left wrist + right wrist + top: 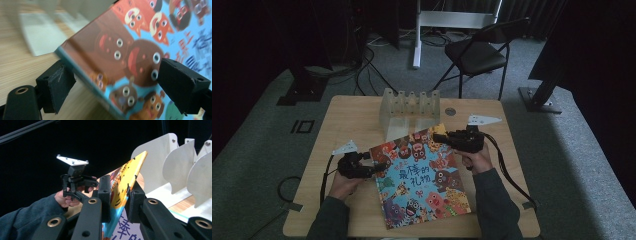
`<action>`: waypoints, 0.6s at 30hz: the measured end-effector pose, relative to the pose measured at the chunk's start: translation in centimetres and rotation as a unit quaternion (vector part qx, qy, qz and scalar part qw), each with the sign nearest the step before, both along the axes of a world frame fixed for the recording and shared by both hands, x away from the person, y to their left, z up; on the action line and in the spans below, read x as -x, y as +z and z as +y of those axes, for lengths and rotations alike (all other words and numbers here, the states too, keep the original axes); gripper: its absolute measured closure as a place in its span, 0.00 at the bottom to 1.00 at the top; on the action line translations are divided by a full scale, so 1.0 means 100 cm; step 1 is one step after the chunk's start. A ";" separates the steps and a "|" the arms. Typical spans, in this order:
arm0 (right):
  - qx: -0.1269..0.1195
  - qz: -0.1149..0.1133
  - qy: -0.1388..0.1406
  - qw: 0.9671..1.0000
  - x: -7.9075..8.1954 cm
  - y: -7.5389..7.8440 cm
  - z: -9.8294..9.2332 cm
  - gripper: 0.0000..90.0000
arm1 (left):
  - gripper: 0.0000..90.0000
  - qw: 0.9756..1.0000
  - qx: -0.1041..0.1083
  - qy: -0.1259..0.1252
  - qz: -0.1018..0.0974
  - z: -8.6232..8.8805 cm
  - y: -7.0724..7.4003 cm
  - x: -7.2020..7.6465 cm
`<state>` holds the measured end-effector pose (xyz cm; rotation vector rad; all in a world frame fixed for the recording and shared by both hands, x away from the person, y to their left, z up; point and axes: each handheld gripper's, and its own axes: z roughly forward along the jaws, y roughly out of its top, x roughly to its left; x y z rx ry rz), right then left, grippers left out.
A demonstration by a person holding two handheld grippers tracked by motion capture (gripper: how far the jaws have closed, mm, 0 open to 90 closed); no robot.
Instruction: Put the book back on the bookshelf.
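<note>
Here we hold a picture book [422,175] at two edges on a wooden table [337,115]. Our right gripper [438,137] has its jaws pressed on the book's far right corner: in the right gripper view the two black pads clamp the yellow edge of the cover [122,185], which rises between them at a tilt. Our left gripper [379,167] meets the book's left edge; in the left gripper view its jaws stand spread, one pad under the lifted edge and the other over the cover [120,50], and neither is seen pressing on it. The view is blurred, so we cannot tell whether either pad touches the book.

From above, the book lies askew near the middle of the table, cover up, its near corner towards our side. Just beyond its far edge stands a pale rack [409,107] with upright dividers; in the right gripper view the same rack [175,162] sits close behind the raised corner. A folding chair [479,52] stands on the carpet past the table. Our dark sleeves [494,205] come in from the near edge.
</note>
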<state>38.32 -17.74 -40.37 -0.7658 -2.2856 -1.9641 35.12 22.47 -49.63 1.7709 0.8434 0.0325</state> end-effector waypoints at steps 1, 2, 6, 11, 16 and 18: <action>-0.001 -0.001 0.002 1.000 0.000 0.000 0.000 0.86 | 0.16 1.000 0.006 -0.005 0.005 -0.001 0.000 -0.002; -0.001 -0.002 0.003 1.000 0.001 0.000 -0.001 0.86 | 0.16 1.000 0.009 -0.010 0.008 -0.001 0.000 -0.002; 0.010 -0.009 0.009 1.000 0.000 0.000 -0.006 0.84 | 0.23 1.000 0.013 -0.015 0.001 0.000 0.004 -0.002; 0.024 -0.021 0.014 0.999 0.003 0.003 -0.013 0.83 | 0.33 1.000 0.011 -0.020 -0.005 0.001 0.013 0.002; 0.059 -0.030 -0.012 0.998 0.006 0.005 -0.021 0.74 | 0.48 0.999 0.013 -0.027 -0.021 0.004 0.025 0.007; 0.067 -0.031 -0.021 0.997 0.007 0.005 -0.023 0.72 | 0.50 0.999 0.007 -0.028 -0.029 0.003 0.031 0.009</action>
